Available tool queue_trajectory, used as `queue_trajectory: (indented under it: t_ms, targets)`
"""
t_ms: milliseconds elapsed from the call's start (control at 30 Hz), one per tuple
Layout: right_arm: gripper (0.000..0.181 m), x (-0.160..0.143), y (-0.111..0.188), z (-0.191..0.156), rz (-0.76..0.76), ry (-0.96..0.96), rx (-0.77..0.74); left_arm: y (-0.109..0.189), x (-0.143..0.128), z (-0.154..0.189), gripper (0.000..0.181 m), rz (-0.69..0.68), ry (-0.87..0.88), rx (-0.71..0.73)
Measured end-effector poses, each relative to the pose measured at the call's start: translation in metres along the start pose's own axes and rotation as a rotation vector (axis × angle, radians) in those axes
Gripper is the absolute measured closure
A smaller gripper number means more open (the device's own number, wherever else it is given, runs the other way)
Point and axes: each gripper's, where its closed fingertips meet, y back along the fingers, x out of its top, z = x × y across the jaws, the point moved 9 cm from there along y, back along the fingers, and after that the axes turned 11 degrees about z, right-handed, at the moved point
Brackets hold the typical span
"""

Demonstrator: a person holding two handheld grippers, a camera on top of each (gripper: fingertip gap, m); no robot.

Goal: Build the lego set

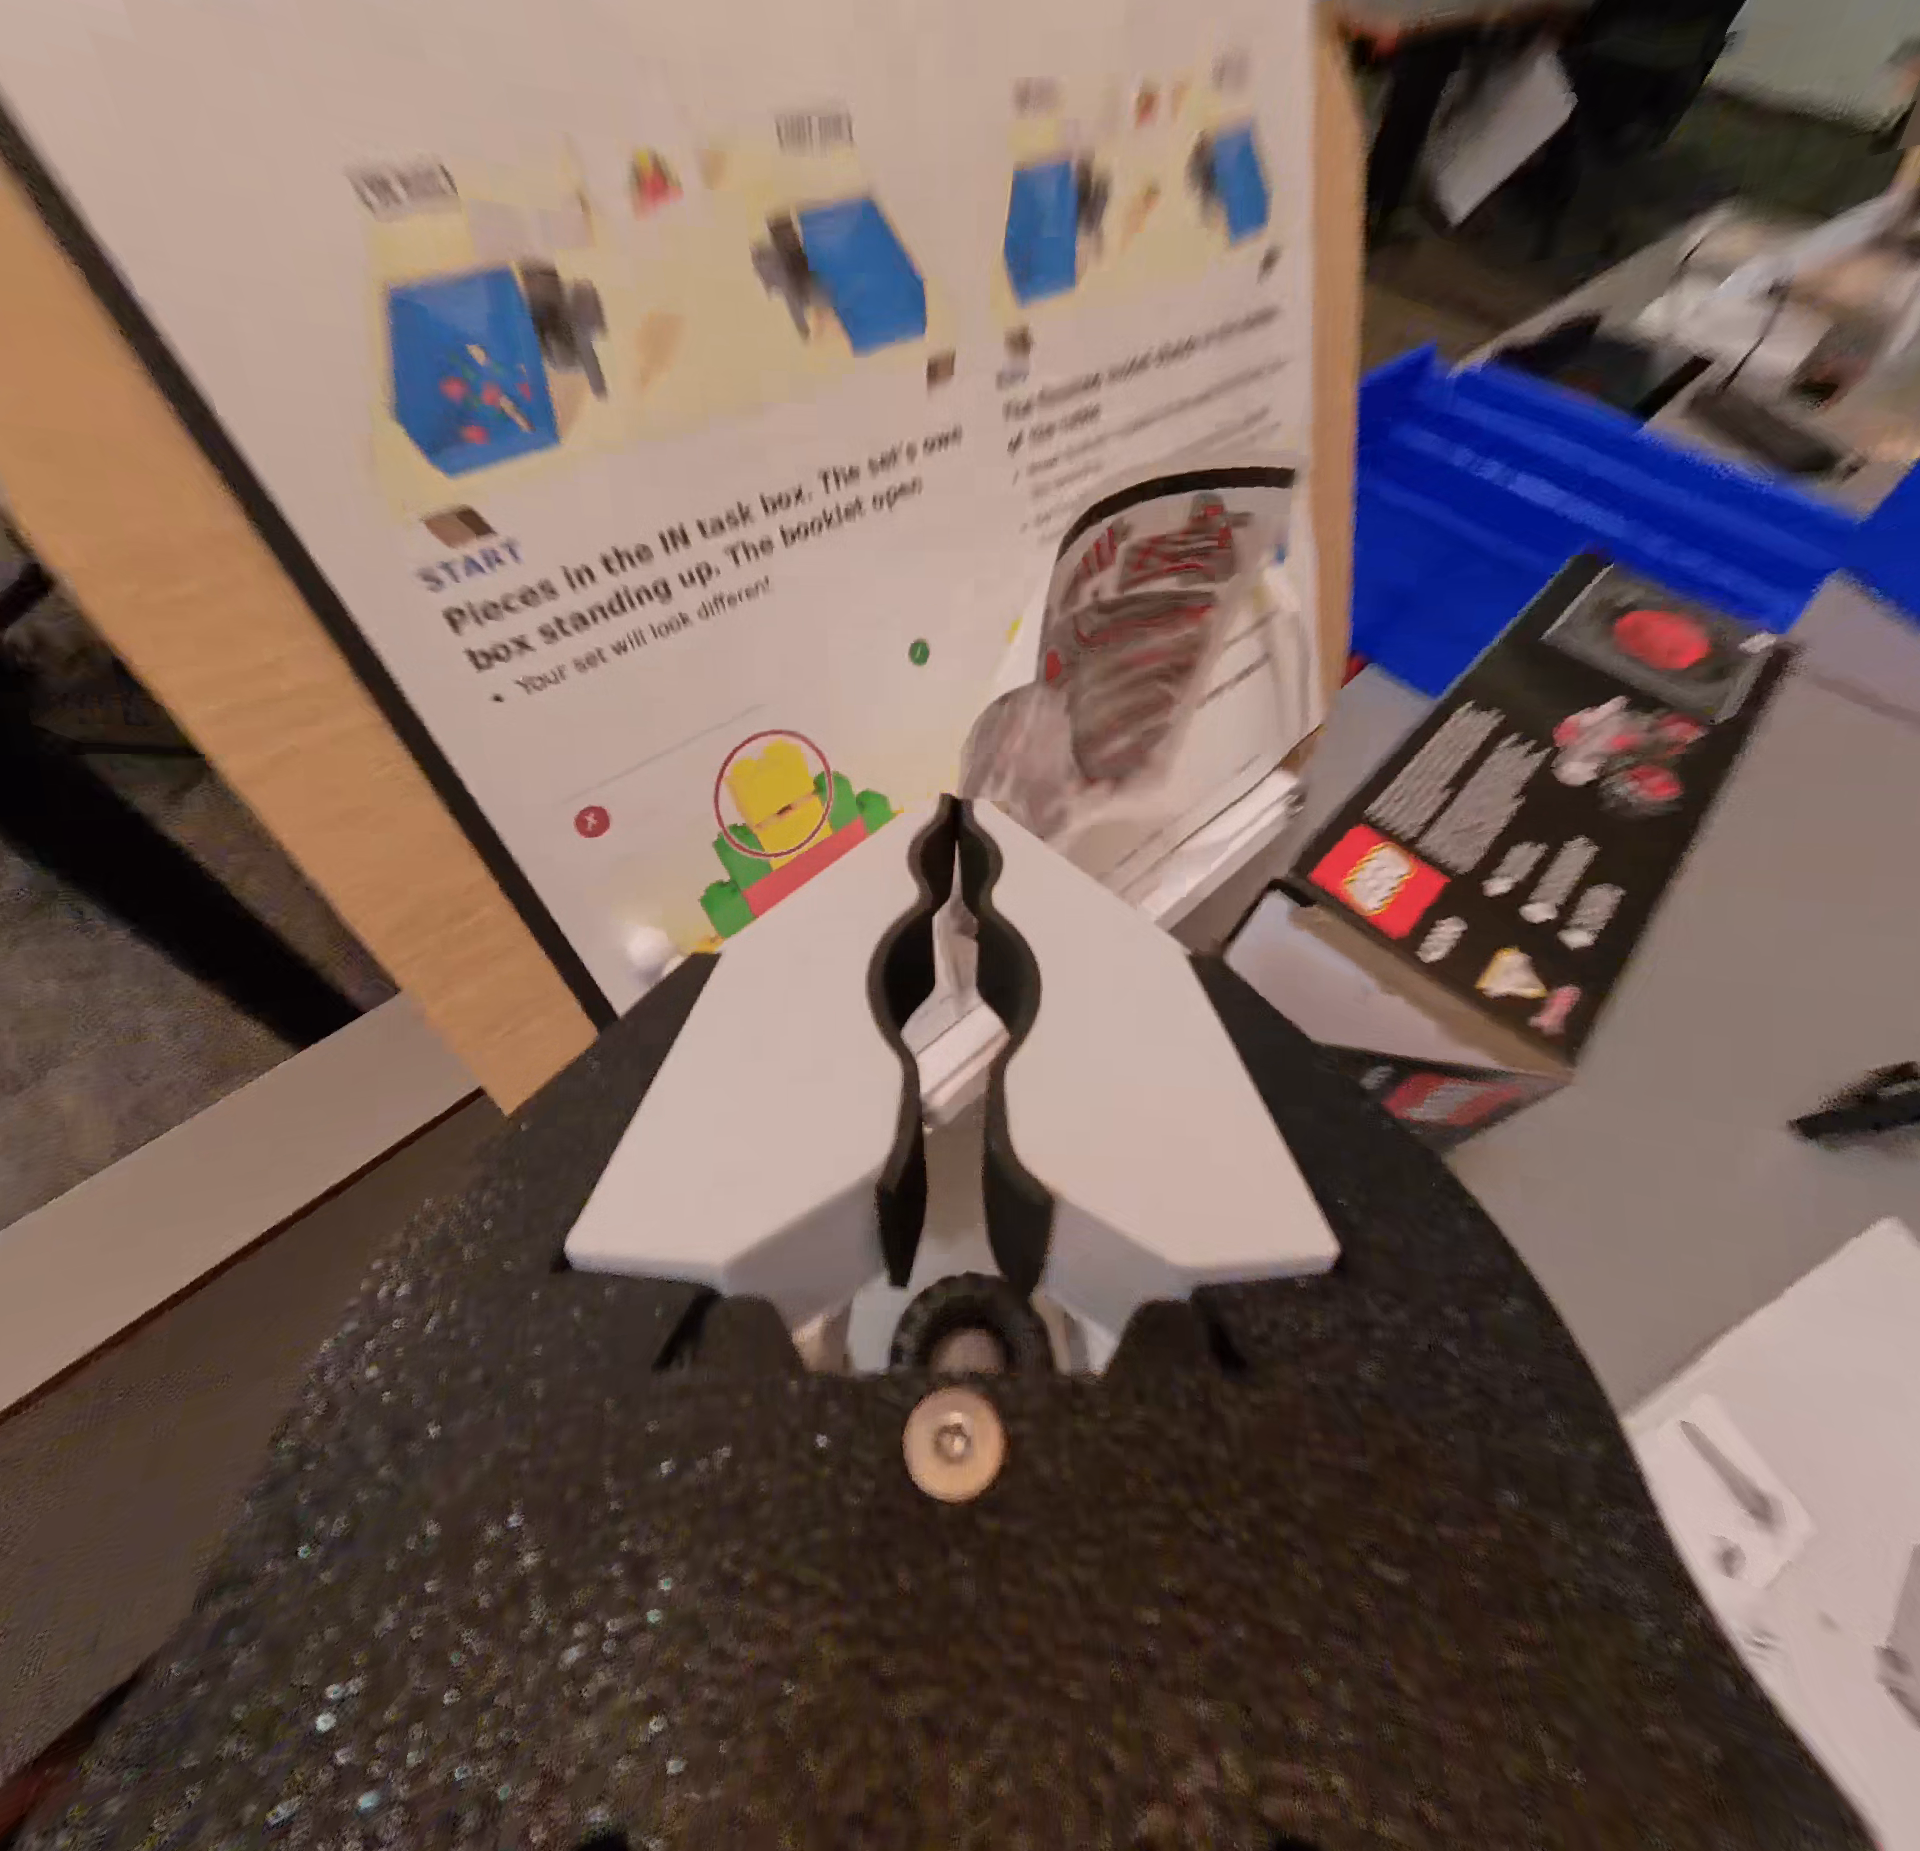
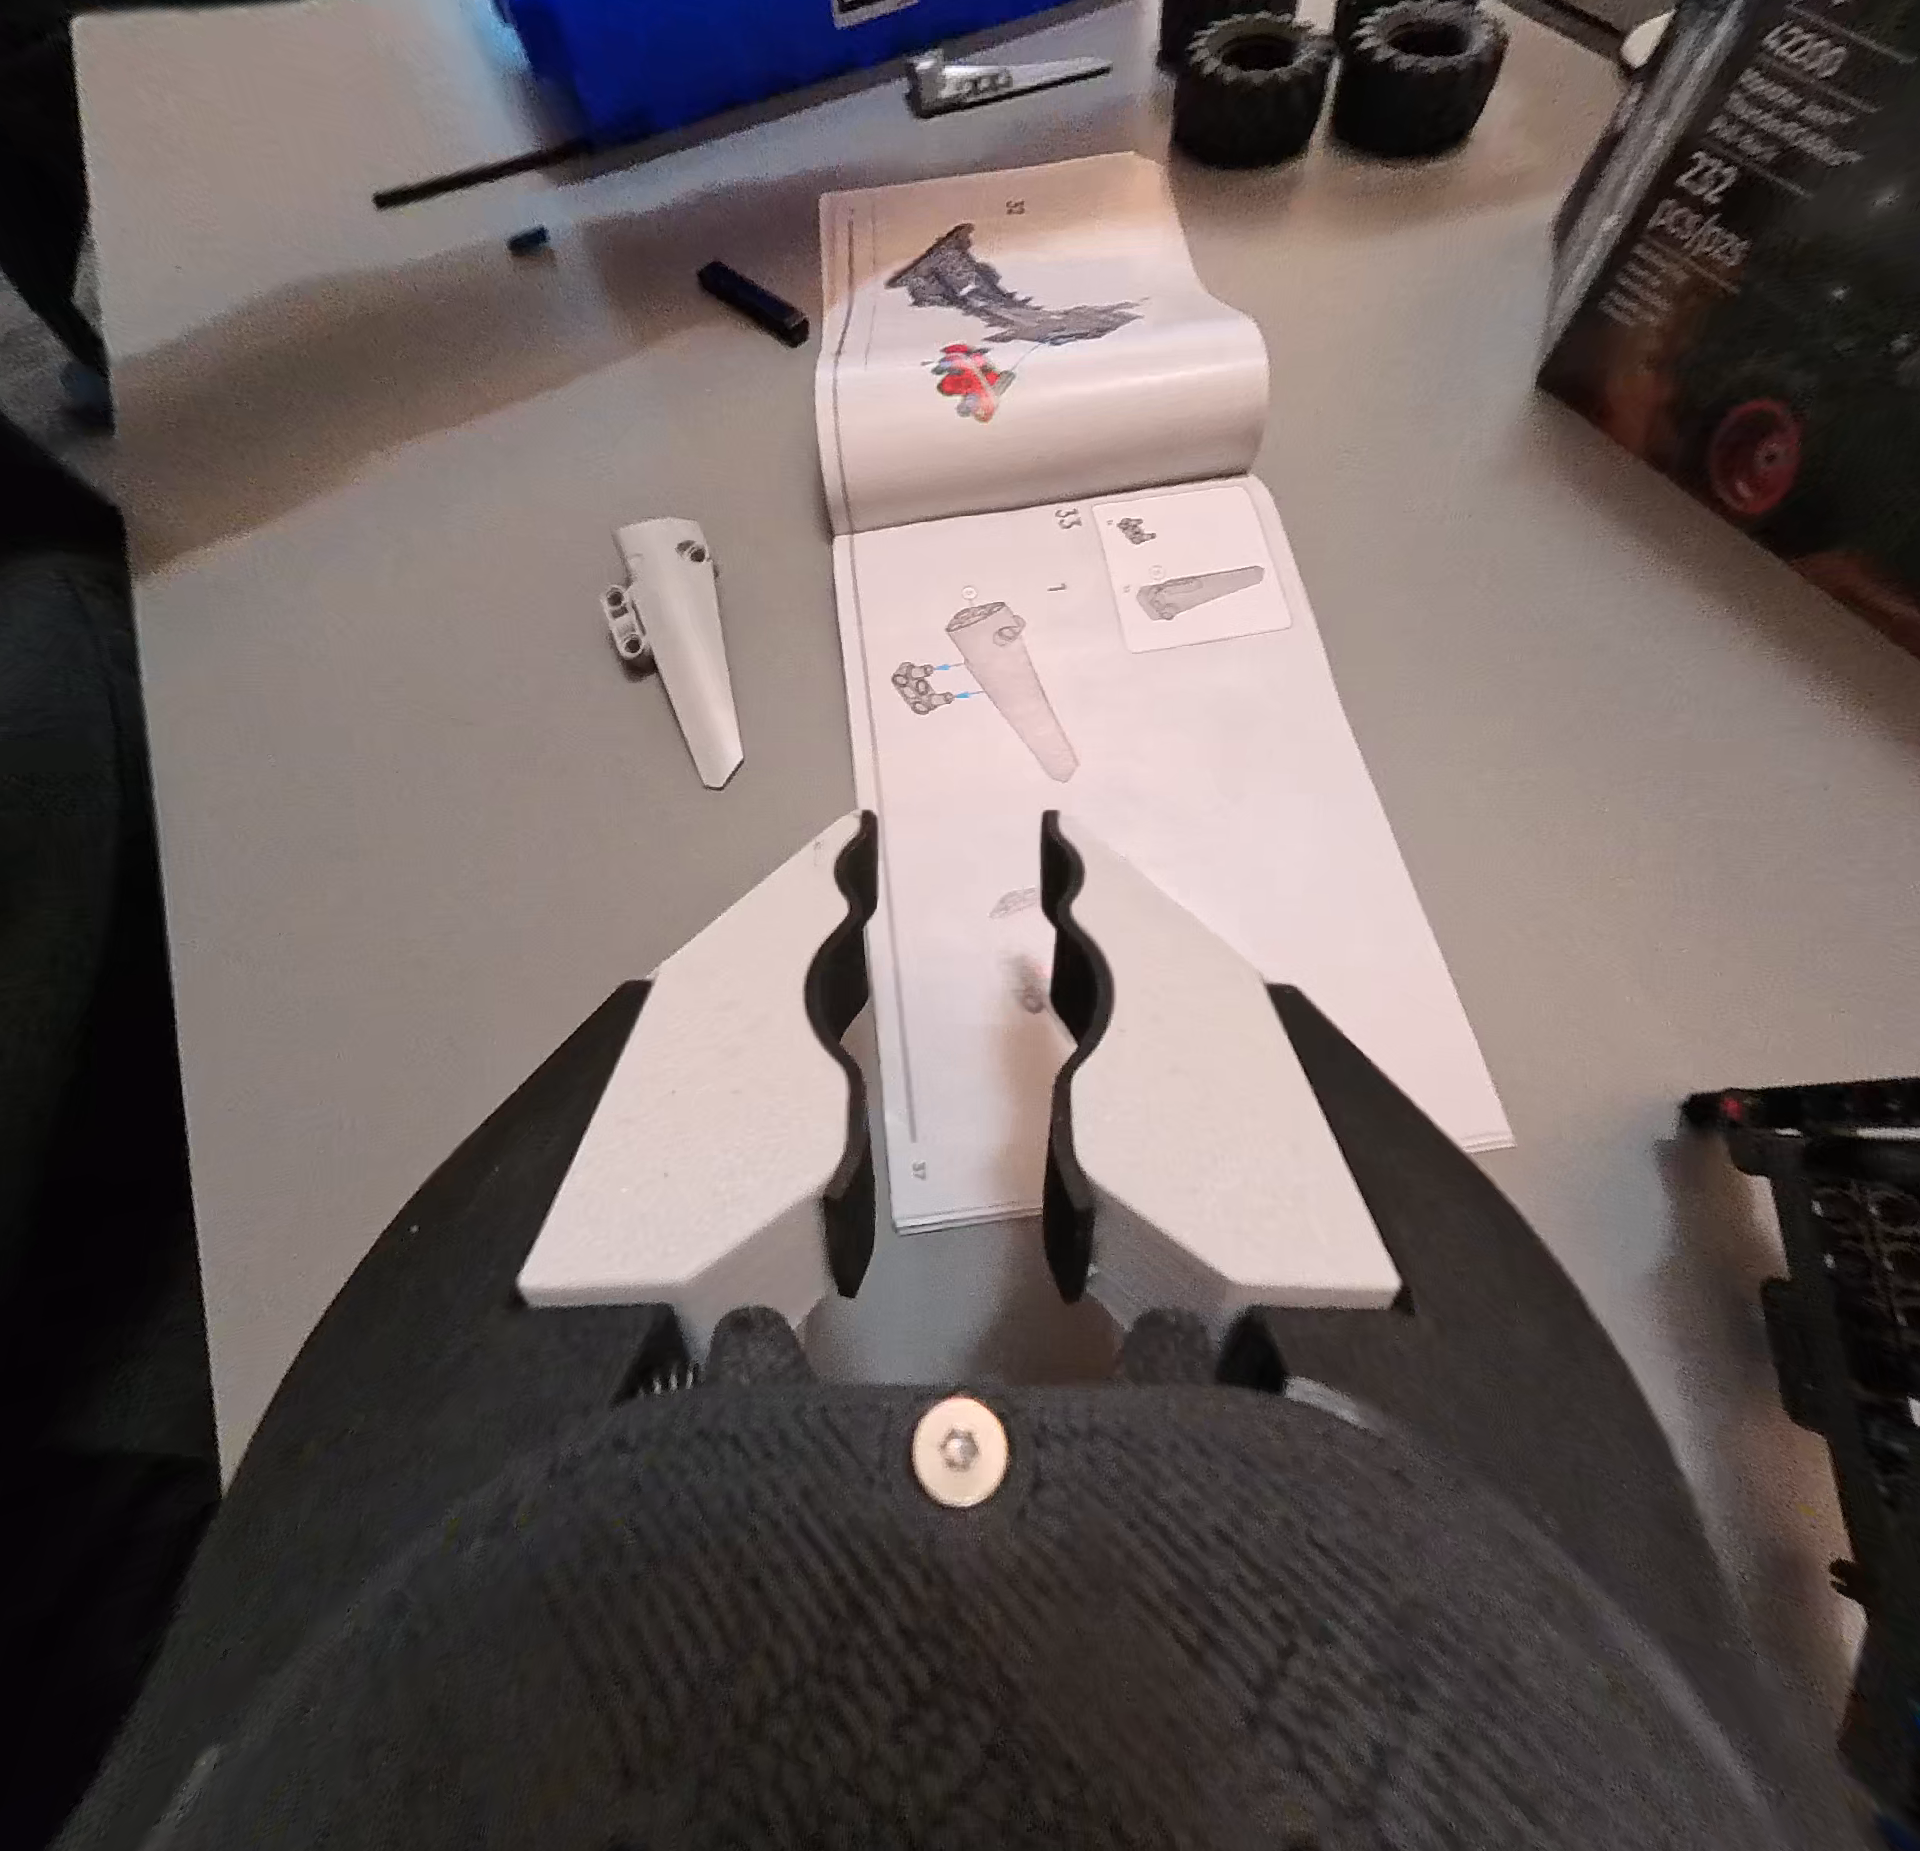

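Observation:
In the left wrist view my left gripper [image 1: 954, 814] is shut, its tips meeting on the lower corner of a clear plastic bag [image 1: 1143, 638] of red and grey pieces. The bag rises up and to the right in front of a printed poster board [image 1: 727, 399], and its film shows in the hollow between the pads. In the right wrist view my right gripper [image 2: 958, 825] is open and empty, above the near page of the open instruction booklet [image 2: 1143, 814]. A white tapered panel [image 2: 686, 658] with a grey connector [image 2: 623, 619] on its side lies on the table left of the booklet.
Several black tyres [image 2: 1340, 45], a blue bin [image 2: 727, 25] and small loose dark pieces [image 2: 753, 302] lie at the far end. The black set box [image 2: 1745, 243] stands at the right and also shows in the left wrist view [image 1: 1538, 825]. A black assembly [image 2: 1829, 1282] is at the right edge. The gap from one gripper's tips to the other's is roughly 45 centimeters.

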Motion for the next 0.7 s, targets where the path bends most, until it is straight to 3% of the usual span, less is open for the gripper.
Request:
queue_trajectory:
  t_ms: [133, 267, 367, 533, 700]
  targets:
    - [0.141, 0.011, 0.003, 0.011, 0.115, -0.024, -0.127, 0.052, 0.025, 0.031, 0.181, 0.078, 0.154, -0.16]
    - [0.13, 0.03, 0.005, 0.015, 0.34, -0.067, -0.174, 0.106, 0.023, 0.086, 0.181, 0.036, 0.134, -0.34]
    - [0.12, 0.04, 0.002, 0.018, 0.483, -0.176, -0.169, 0.136, 0.003, 0.134, 0.181, 0.0, 0.167, -0.511]
    - [0.115, 0.04, -0.003, 0.011, 0.606, -0.384, 0.008, 0.161, -0.047, 0.19, 0.181, -0.026, 0.328, -0.768]
    - [0.137, 0.032, -0.002, -0.002, 0.605, -0.44, 0.12, 0.17, -0.086, 0.22, 0.181, -0.028, 0.435, -0.974]
